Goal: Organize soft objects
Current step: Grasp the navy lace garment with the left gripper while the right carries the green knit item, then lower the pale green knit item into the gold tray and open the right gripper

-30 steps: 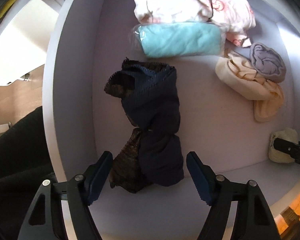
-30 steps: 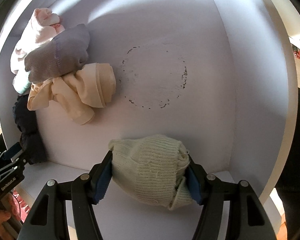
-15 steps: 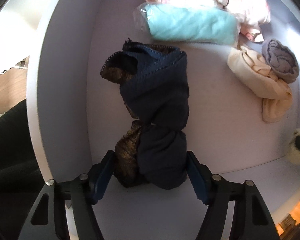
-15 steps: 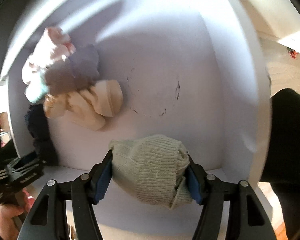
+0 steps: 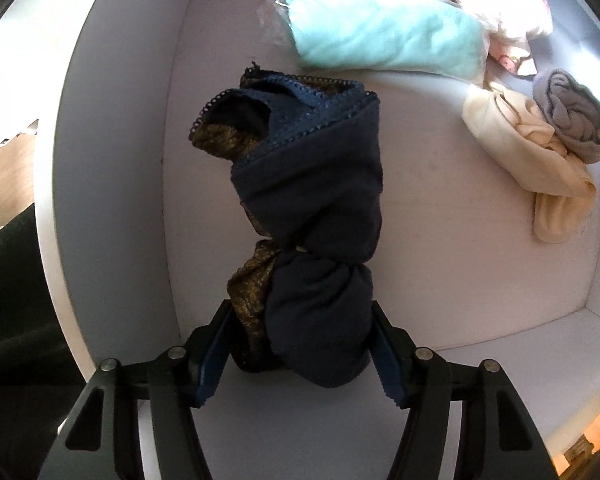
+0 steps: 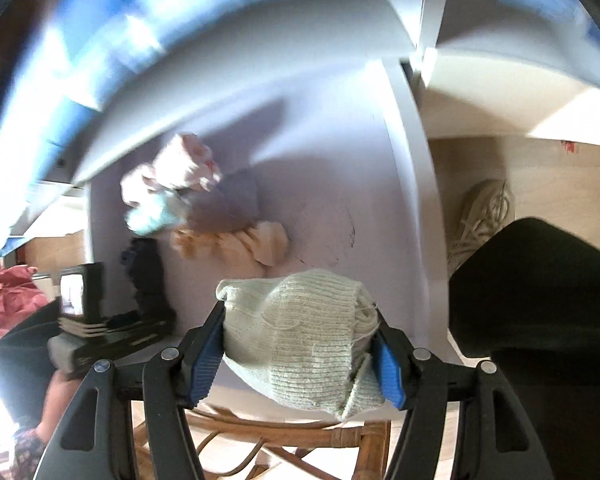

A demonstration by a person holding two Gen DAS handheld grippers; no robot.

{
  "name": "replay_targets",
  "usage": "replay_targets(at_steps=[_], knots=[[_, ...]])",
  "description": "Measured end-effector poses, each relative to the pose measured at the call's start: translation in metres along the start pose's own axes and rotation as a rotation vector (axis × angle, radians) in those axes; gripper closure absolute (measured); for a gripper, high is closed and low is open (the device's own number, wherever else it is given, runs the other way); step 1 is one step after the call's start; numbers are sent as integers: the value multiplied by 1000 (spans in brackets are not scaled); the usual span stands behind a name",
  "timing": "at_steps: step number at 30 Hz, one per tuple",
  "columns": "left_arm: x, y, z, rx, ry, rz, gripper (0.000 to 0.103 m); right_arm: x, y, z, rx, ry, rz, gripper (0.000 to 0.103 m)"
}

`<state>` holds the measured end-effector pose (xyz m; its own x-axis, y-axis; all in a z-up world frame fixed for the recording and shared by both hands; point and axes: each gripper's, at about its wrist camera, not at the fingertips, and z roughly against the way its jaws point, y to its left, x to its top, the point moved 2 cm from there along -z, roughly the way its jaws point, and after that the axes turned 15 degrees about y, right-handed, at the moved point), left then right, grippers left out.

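Note:
A twisted navy bundle with lace trim and a gold patch (image 5: 316,208) lies in the white drawer (image 5: 112,160). My left gripper (image 5: 296,360) points straight down over its near end. The jaws are closing, and both blue pads press the bundle's sides. My right gripper (image 6: 300,356) is shut on a pale green knit bundle (image 6: 300,332) and holds it high above the drawer's front edge. The right wrist view is blurred. It shows the left gripper's body (image 6: 100,332) at the lower left, beside the navy bundle (image 6: 148,280).
At the drawer's far end lie a teal cloth in clear wrap (image 5: 384,36) and a pink-printed white cloth (image 5: 500,0). A cream roll (image 5: 532,160) and a grey roll (image 5: 572,120) lie on the right. Outside are a shoe (image 6: 484,216), a dark trouser leg (image 6: 540,300) and a wicker frame (image 6: 300,440).
My left gripper sank onto the navy bundle and its jaws narrowed from clear of it to touching it. My right gripper rose well above the drawer with the knit bundle still in it.

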<state>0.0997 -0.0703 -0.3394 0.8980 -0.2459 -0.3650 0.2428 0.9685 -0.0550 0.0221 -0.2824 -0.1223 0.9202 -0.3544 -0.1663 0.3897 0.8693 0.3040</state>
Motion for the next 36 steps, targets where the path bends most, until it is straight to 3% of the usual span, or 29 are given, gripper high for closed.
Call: replay_targets(at_steps=[6, 15, 20, 26, 36], knots=[[7, -6, 2, 15, 16, 1, 38, -10, 21, 69, 17, -78, 63, 37], [17, -9, -4, -7, 37, 2, 38, -4, 61, 201, -60, -269, 149, 37], [20, -8, -7, -4, 38, -7, 38, 15, 93, 250, -131, -344, 191, 37], [21, -10, -9, -3, 36, -8, 38, 54, 127, 278, -184, -371, 212, 37], [18, -11, -5, 1, 34, -11, 38, 102, 156, 264, -254, -338, 258, 37]])
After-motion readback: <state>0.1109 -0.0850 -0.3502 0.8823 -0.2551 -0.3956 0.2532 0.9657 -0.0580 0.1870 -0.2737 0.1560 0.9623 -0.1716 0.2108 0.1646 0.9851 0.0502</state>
